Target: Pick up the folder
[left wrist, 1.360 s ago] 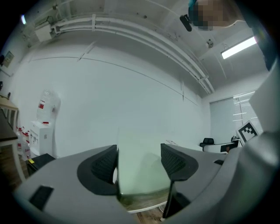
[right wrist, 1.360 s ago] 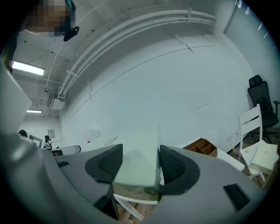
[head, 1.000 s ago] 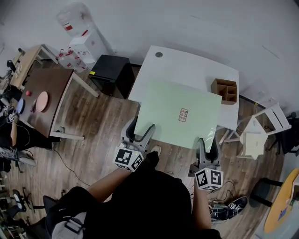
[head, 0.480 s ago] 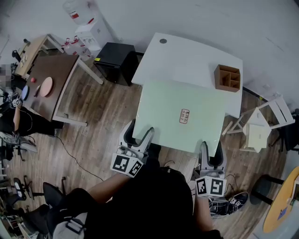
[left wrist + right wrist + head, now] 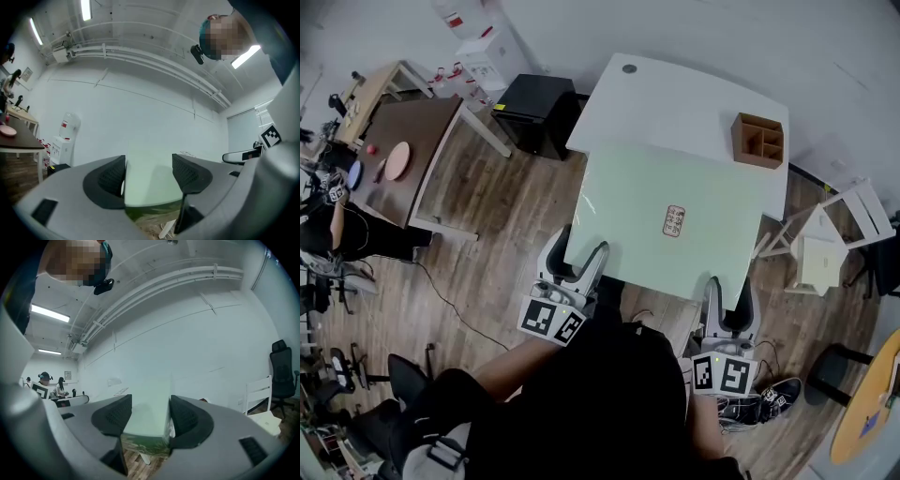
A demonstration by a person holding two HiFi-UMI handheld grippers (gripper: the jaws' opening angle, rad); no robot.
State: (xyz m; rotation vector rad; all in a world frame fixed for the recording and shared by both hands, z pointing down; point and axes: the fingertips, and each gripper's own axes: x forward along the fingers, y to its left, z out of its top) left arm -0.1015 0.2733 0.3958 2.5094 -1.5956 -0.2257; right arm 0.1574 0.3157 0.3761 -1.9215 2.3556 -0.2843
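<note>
The folder (image 5: 666, 225) is a large pale green sheet with a small label (image 5: 673, 221), held over the front half of the white table (image 5: 675, 103). My left gripper (image 5: 574, 258) grips its near left corner and my right gripper (image 5: 728, 298) its near right corner. In the left gripper view the pale green folder (image 5: 147, 178) fills the gap between the jaws. The right gripper view shows the folder (image 5: 147, 420) in the same way, with a darker green underside at the bottom. Both grippers are shut on it.
A wooden desk organizer (image 5: 758, 141) stands at the table's far right corner, just beyond the folder. A black cabinet (image 5: 536, 103) sits left of the table, a brown table (image 5: 403, 159) further left, and a white chair (image 5: 825, 248) on the right. The floor is wood.
The folder looks larger and covers less of the far tabletop: it has come up and toward me, with both grippers still holding its near corners.
</note>
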